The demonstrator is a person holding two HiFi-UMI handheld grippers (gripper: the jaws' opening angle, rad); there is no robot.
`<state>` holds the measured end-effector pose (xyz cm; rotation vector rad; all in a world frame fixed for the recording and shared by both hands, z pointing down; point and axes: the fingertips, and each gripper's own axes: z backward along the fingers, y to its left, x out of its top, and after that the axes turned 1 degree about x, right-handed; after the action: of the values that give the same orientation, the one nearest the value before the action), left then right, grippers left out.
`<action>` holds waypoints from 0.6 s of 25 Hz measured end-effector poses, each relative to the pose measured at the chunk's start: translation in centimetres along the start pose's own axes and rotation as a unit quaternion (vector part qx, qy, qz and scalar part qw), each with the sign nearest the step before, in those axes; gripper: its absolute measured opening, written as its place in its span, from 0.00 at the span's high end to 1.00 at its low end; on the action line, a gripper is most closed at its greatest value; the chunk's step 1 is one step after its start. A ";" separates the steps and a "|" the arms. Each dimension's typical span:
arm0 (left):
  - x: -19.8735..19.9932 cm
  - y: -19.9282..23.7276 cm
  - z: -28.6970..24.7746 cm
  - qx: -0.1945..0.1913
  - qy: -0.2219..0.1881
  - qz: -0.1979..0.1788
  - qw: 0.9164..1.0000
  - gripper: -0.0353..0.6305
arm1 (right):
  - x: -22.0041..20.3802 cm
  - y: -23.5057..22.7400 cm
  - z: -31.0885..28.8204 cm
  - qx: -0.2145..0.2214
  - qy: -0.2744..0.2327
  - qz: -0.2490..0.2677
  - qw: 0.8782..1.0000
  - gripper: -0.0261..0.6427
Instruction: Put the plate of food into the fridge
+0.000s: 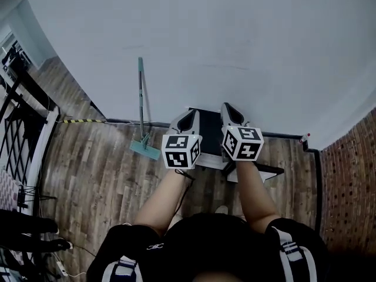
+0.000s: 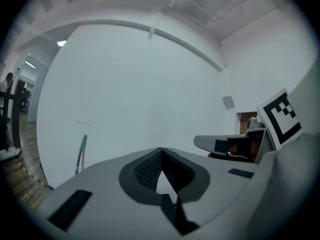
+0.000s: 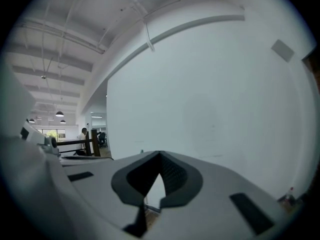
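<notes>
No plate of food and no fridge shows in any view. In the head view my left gripper point(image 1: 189, 115) and right gripper point(image 1: 231, 107) are held side by side at waist height, pointing at a white wall point(image 1: 223, 46). Each carries its marker cube. Both pairs of jaws meet at the tips with nothing between them. The left gripper view shows the left gripper point(image 2: 161, 151) shut against the bare wall, with the right gripper point(image 2: 227, 145) beside it. In the right gripper view the right gripper point(image 3: 160, 155) is shut too.
A teal-handled mop point(image 1: 141, 116) leans on the wall left of the grippers. A dark low object point(image 1: 210, 138) lies on the wooden floor point(image 1: 100, 175) under them. A brick wall point(image 1: 348, 187) stands at the right, black racks point(image 1: 20, 116) at the left. A small bottle point(image 1: 304, 138) sits by the baseboard.
</notes>
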<state>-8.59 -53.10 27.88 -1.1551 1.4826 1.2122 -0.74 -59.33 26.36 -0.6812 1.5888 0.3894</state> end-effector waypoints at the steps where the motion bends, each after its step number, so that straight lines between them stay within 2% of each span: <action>1: 0.7 -0.2 0.3 0.000 -0.006 -0.006 1.000 0.95 | 0.6 0.1 0.4 -0.001 -0.006 0.004 1.000 0.94; 6: 2.5 -0.3 2.1 0.003 -0.020 -0.012 1.000 0.95 | 1.7 1.8 1.5 -0.002 -0.019 0.041 0.999 0.94; 15: 2.1 1.1 4.9 0.000 -0.016 -0.013 1.000 0.95 | 0.7 5.0 2.3 0.004 -0.015 0.033 0.999 0.94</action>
<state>-9.75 -48.40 25.28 -1.1455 1.4399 1.2073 -2.06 -54.22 24.68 -0.6156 1.5862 0.4395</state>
